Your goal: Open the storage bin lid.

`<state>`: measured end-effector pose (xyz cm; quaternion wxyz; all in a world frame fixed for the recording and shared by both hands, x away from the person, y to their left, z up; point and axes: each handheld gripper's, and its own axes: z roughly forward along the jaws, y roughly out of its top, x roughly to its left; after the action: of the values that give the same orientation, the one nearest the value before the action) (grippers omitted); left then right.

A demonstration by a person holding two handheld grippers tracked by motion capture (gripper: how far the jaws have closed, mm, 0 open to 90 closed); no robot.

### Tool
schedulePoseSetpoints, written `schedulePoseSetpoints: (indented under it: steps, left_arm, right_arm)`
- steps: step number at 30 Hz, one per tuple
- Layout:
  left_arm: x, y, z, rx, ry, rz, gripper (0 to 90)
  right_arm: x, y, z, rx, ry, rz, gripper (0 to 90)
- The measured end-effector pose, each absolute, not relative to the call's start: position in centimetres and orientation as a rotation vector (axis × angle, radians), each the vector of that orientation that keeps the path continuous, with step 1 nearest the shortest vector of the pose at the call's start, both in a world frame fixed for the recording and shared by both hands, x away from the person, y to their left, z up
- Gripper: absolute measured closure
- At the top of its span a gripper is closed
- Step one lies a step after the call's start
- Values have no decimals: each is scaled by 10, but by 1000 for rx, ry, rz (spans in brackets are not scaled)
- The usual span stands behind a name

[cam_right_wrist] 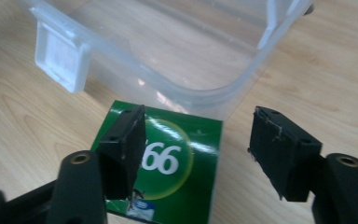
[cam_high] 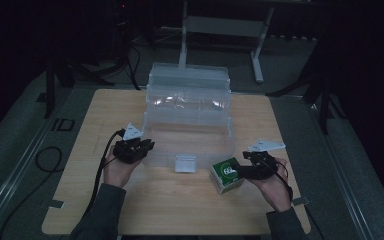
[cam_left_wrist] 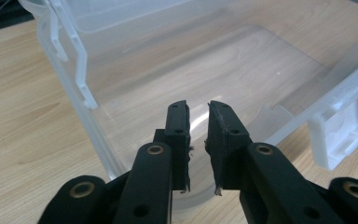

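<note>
My right gripper (cam_right_wrist: 198, 149) is spread wide over the green box (cam_right_wrist: 168, 170), one jaw above its printed top, the other off its edge. The box sits on the tabletop (cam_high: 180, 210) just beside the clear bin (cam_high: 190, 120). My left gripper (cam_left_wrist: 198, 140), jaws narrowly apart, hovers at the bin's near-left corner.

dim room, grey floor (cam_high: 25, 125), wooden table (cam_high: 180, 210)
</note>
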<state>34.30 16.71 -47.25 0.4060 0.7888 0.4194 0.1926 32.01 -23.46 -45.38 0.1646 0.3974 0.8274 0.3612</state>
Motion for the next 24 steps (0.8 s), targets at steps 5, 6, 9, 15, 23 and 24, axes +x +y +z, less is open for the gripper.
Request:
schedulePoseSetpoints:
  steps: [5,6,9,15,23,24]
  left_arm:
    - [342,169,-470,1981,1057,489,768]
    - [341,169,-470,1981,1055,490,764]
    - [341,168,-470,1980,1054,490,758]
    - [339,169,-471,1977,1056,487,756]
    - [338,172,-470,1966,1061,488,755]
    - [338,173,-470,1963,1061,487,755]
  right_arm:
    - [321,-227,-456,1146,2382,995,283]
    - [320,-224,-457,1145,2386,991,260]
    - [318,-220,-458,1132,2394,981,243]
    - [312,-214,-457,1085,2419,1003,373]
    - [306,-201,-458,968,2501,1012,633]
    - [305,-198,-458,951,2508,1010,691]
